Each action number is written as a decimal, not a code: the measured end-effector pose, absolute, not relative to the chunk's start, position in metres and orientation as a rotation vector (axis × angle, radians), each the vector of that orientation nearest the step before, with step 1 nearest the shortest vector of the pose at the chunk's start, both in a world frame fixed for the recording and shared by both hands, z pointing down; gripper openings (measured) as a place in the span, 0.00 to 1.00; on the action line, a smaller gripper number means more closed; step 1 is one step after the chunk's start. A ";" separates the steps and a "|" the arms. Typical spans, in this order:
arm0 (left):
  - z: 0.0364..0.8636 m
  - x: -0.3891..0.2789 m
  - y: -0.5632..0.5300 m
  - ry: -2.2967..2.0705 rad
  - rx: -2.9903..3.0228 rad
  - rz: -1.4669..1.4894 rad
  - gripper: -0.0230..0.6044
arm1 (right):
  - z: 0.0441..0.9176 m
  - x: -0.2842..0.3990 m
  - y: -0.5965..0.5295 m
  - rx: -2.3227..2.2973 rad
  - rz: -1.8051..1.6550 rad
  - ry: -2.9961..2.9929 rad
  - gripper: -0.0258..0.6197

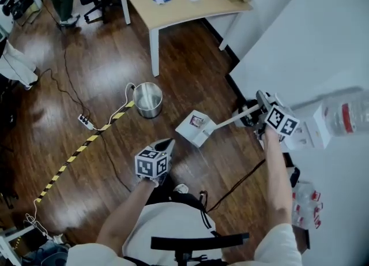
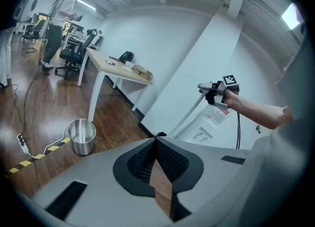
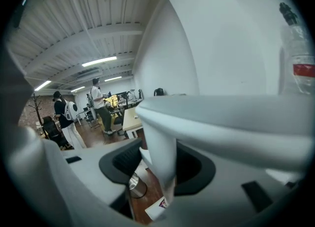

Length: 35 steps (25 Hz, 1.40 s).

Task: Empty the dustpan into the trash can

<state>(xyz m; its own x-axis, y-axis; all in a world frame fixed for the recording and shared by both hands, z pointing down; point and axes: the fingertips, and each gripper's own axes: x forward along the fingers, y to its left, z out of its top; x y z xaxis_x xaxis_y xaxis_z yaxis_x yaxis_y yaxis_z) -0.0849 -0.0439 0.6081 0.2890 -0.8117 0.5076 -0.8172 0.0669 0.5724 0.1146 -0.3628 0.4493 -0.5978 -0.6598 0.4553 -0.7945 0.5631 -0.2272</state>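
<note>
The right gripper (image 1: 258,111) was found clamped on the far end of the long handle (image 1: 233,119) of the white plastic dustpan (image 1: 196,127). Its jaws stood roughly half apart, with the pads pressed against both sides of the handle, as the right gripper view confirmed. The grip at the handle's end appeared chosen to let the pan reach well out ahead of the person, so that it could be swung over a container without stooping.

The left gripper (image 1: 164,145) had its 2 jaws brought together at the tips, with nothing between them. It held and touched nothing and hung in front of the person, near the pan but apart from it. It appeared to be kept in reserve, possibly to steady the pan.

The dustpan hung clear of the dark wooden floor (image 1: 86,74), between the 2 grippers. Its contents could not be made out. The round, shiny metal trash can (image 1: 149,110) stood upright on the floor, near the pan and beyond it to the left in the head view. The pan was beside the can, not over its mouth, so emptying was judged not yet begun.

A yellow-and-black striped strip (image 1: 75,155) lay across the floor up to the can. A light wooden table with white legs (image 1: 173,14) stood further off.
</note>
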 end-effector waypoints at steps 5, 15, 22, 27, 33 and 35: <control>0.602 -0.127 -0.064 -1.529 1.699 0.009 0.03 | 0.401 0.060 -0.395 1.083 0.575 -2.536 0.35; 0.623 -0.202 -0.056 -1.638 1.489 0.113 0.03 | 0.313 -0.076 -0.443 0.830 0.455 -2.672 0.35; 0.637 -0.238 -0.056 -1.718 1.335 0.063 0.03 | 0.318 -0.173 -0.470 0.667 0.423 -2.728 0.34; 0.638 -0.258 -0.064 -1.780 1.222 -0.010 0.03 | 0.343 -0.240 -0.466 0.461 0.363 -2.748 0.34; 0.644 -0.273 -0.076 -1.818 1.118 -0.079 0.03 | 0.371 -0.304 -0.468 0.223 0.223 -2.798 0.33; 0.646 -0.278 -0.078 -1.832 1.083 -0.098 0.03 | 0.378 -0.322 -0.467 0.154 0.204 -2.794 0.33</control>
<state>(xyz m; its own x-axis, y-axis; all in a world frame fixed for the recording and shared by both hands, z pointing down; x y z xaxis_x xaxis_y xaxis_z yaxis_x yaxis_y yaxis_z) -0.2779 -0.0778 0.6461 -0.1349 -0.7083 0.6929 -0.6302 0.6009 0.4916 -0.3224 -0.4672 0.3777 -0.9384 -0.0827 0.3356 -0.1305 0.9839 -0.1225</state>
